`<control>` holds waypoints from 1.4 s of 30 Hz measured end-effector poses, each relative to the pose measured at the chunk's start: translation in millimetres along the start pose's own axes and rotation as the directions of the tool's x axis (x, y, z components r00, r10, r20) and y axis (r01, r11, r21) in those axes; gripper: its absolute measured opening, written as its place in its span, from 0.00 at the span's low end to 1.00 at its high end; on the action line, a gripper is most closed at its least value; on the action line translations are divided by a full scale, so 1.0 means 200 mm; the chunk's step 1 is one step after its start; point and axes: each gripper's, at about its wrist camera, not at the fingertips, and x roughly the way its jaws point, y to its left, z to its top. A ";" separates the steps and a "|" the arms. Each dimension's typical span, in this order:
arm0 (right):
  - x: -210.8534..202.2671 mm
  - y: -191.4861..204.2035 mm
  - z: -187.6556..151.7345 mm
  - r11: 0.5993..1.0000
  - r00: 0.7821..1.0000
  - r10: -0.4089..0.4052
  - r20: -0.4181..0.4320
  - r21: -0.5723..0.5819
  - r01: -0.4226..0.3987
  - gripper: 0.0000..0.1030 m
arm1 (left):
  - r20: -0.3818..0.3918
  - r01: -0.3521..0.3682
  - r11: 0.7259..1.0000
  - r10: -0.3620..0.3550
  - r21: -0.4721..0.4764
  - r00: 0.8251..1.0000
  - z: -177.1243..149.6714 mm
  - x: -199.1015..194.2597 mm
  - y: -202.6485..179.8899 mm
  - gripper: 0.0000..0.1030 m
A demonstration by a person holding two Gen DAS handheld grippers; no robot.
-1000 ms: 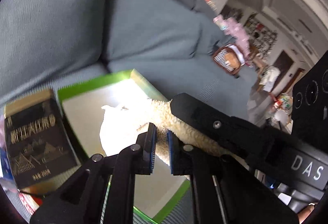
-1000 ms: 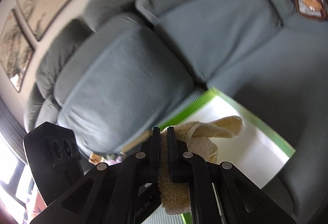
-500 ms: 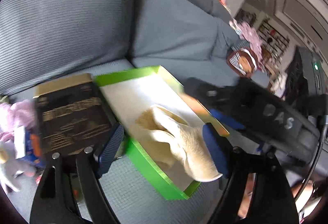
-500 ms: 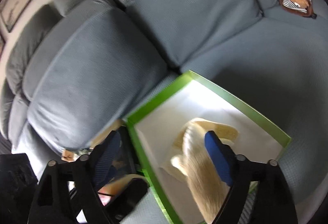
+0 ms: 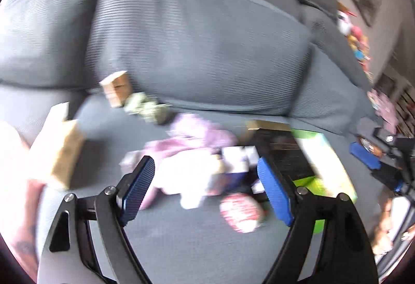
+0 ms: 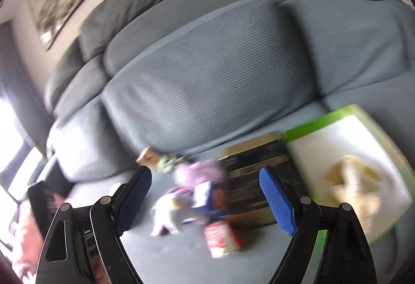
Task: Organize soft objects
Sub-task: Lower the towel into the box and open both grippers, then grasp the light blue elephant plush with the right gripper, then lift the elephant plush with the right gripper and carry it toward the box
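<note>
Two claws are standing wide apart with nothing between their pads, having just been opening: the left claw (image 5: 206, 191) and the right claw (image 6: 205, 202) are both facing the pile of soft toys on the sofa seat (image 6: 168, 258). The cream cloth (image 6: 350, 185) is lying inside the green-edged tray (image 6: 321, 123), at about three o'clock in the right wrist view. The purple plush (image 5: 197, 136) and the white plush (image 6: 166, 214) are lying tangled at the centre. The risk, as I judge it, is grabbing a hard neighbour: a red-and-white packet (image 6: 220, 237) at six o'clock and the black box (image 6: 254, 175) are crowding the toys. Blur is making finer contact unreadable. Tan blocks (image 5: 116, 88) are sitting at ten o'clock.
</note>
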 end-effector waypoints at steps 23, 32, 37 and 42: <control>0.96 0.52 -0.45 0.911 0.918 -0.270 -0.289 -0.385 0.146 0.77 | -0.124 -0.081 0.973 0.055 -0.217 0.991 -0.17 0.14 0.70 0.77; 1.00 0.52 -0.51 0.883 0.921 -0.304 -0.243 -0.436 0.177 0.63 | -0.195 -0.087 0.979 0.050 -0.186 0.979 -0.20 0.19 0.68 0.78; 0.89 0.45 -0.46 0.951 0.927 -0.171 -0.333 -0.303 0.067 0.63 | -0.207 -0.075 0.983 0.040 -0.165 0.977 -0.21 0.20 0.66 0.78; 0.73 0.33 -0.42 0.992 0.924 0.055 -0.380 -0.086 -0.094 0.63 | -0.254 -0.049 0.985 0.007 -0.163 0.967 -0.25 0.24 0.64 0.78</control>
